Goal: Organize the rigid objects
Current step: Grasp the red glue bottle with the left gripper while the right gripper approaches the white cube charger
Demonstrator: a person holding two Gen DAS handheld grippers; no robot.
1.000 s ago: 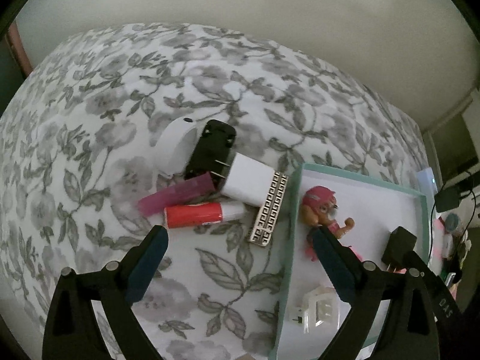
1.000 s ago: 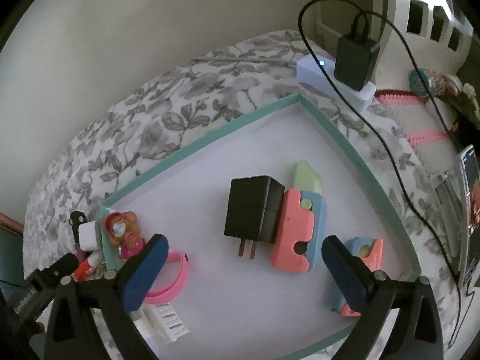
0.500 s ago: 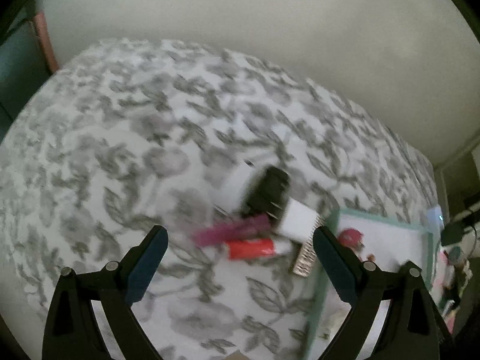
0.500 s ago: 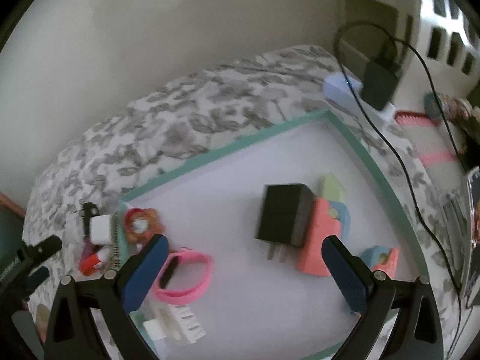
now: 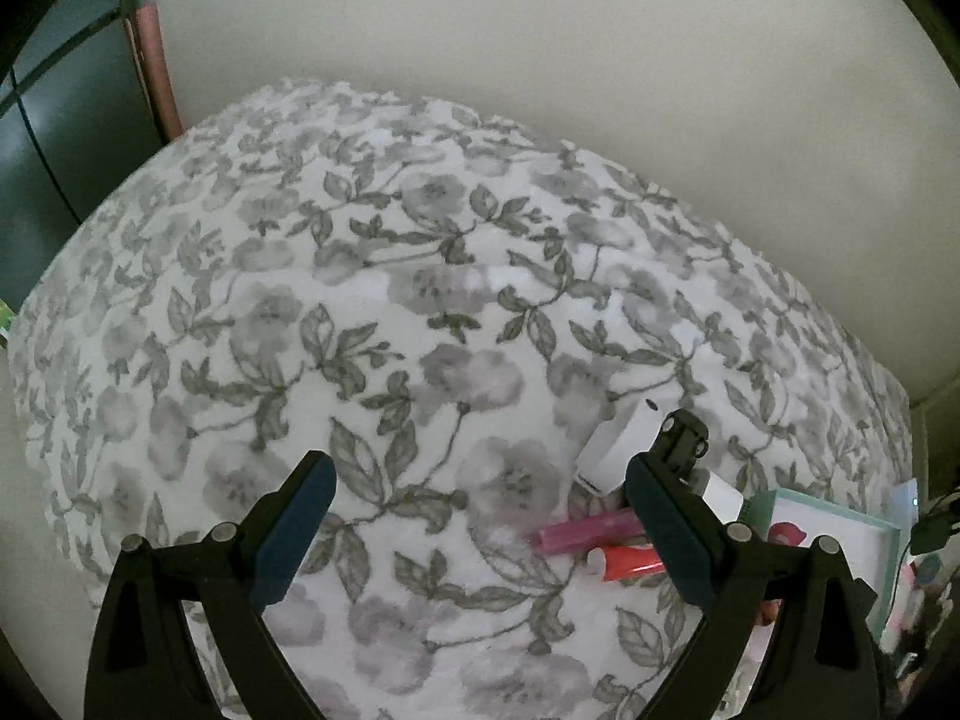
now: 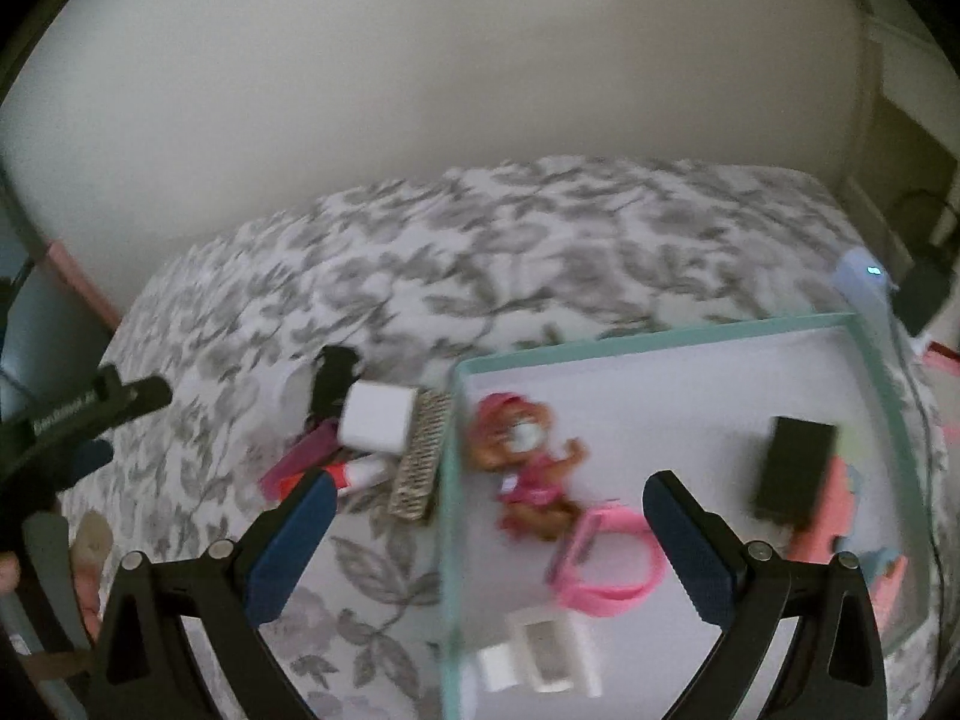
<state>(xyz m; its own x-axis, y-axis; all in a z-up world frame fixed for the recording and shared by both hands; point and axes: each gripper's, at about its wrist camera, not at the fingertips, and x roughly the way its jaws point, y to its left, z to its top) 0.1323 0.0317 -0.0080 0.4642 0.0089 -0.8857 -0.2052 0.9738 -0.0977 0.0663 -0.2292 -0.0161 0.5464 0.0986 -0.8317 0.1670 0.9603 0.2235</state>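
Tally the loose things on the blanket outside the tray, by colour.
White: 2, a case and a charger
Black: 1, a black piece
Pink: 1, a pink tube
Red: 1, a red tube
Silver: 1, a patterned bar
Total: 6

Both grippers hang empty above the bed. The left gripper [image 5: 474, 531] has its jaws spread wide, its dark blue fingers [image 5: 292, 531] reaching toward 12 o'clock. The right gripper [image 6: 489, 546] is spread just as wide, fingers [image 6: 690, 549] angled the same way. From the right wrist view, the left gripper [image 6: 72, 426] juts in at 9 o'clock, with a fingertip of the person's hand [image 6: 7, 573] just below it.
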